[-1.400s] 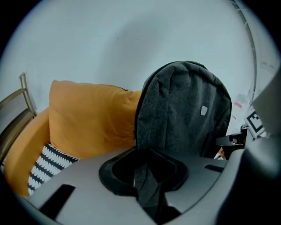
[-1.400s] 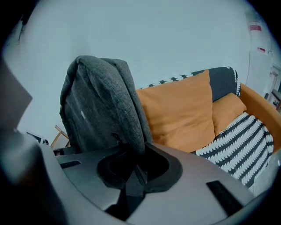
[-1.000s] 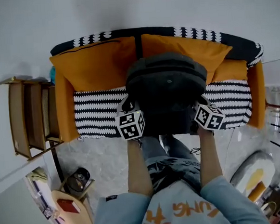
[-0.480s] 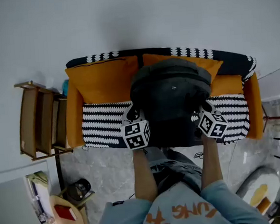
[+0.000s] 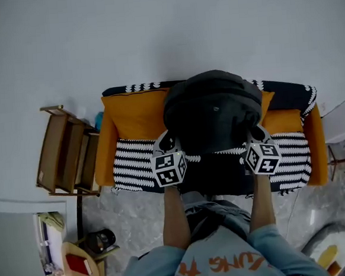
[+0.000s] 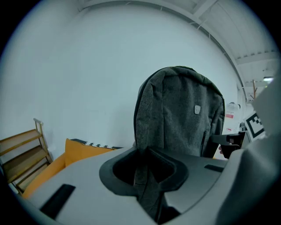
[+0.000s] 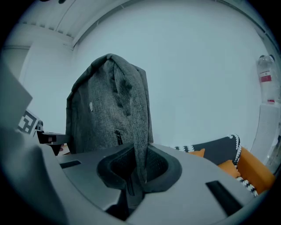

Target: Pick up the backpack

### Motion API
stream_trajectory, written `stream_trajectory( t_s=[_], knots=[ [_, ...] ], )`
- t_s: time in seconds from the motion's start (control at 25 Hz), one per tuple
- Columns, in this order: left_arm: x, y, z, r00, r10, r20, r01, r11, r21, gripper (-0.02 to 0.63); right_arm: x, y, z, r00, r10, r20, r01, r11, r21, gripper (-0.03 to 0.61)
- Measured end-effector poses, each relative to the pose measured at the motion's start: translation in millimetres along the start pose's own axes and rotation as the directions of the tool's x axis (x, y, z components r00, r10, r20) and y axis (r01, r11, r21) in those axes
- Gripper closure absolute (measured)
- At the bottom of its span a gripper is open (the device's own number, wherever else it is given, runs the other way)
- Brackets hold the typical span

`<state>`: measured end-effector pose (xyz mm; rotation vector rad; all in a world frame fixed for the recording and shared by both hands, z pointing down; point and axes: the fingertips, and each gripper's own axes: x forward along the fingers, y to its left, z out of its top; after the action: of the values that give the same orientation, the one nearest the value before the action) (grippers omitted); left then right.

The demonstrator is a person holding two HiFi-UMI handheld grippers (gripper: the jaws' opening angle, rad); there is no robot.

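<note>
A dark grey backpack (image 5: pixel 212 110) hangs upright in the air in front of the sofa, held from both sides. My left gripper (image 5: pixel 168 143) is shut on a fold of fabric at the backpack's left edge, and in the left gripper view the grey cloth (image 6: pixel 180 114) runs down between the jaws of that gripper (image 6: pixel 148 178). At the bag's right edge my right gripper (image 5: pixel 254 135) is shut on it; in the right gripper view a strip of the backpack (image 7: pixel 105 110) is pinched in that gripper (image 7: pixel 134 169).
Behind and below the bag stands a sofa (image 5: pixel 133 164) with orange cushions and a black-and-white striped cover. A wooden rack (image 5: pixel 66 151) stands to its left by the white wall. Small items lie on the floor at lower left (image 5: pixel 81 263).
Both grippers have risen together with the backpack, which has come up off the sofa seat and now stands in front of the backrest and wall.
</note>
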<state>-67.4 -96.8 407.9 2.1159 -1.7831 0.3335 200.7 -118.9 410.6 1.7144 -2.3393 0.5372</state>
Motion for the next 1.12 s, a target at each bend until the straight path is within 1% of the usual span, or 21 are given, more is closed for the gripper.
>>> stream_trajectory(
  t_s=[0.28,0.4,0.56,0.76,0.96,1.12],
  knots=[
    [-32,-10,34,0.995,0.025,0.101,-0.026,1.0,0.01,0.537,-26,11,42,0.995,0.002,0.1,0.01,0.993,-0.12,0.548],
    [-46,-16,47,0.99,0.035,0.139,-0.038,0.999,0.014,0.537,-38,13,59,0.99,0.016,0.14,0.006,0.988,-0.155,0.548],
    [-70,-20,65,0.978,0.038,0.205,-0.045,0.998,0.031,0.538,-59,23,78,0.978,0.038,0.207,0.001,0.982,-0.189,0.548],
    [-85,-23,94,0.963,0.039,0.267,-0.053,0.998,0.043,0.54,-69,30,108,0.964,0.041,0.264,0.025,0.97,-0.243,0.548],
    [-87,-24,111,0.954,0.042,0.298,-0.057,0.997,0.043,0.54,-69,31,127,0.954,0.052,0.294,0.023,0.969,-0.245,0.548],
    [-89,-24,113,0.946,0.037,0.321,-0.052,0.998,0.04,0.543,-72,32,127,0.95,0.05,0.309,0.023,0.974,-0.227,0.548]
  ],
)
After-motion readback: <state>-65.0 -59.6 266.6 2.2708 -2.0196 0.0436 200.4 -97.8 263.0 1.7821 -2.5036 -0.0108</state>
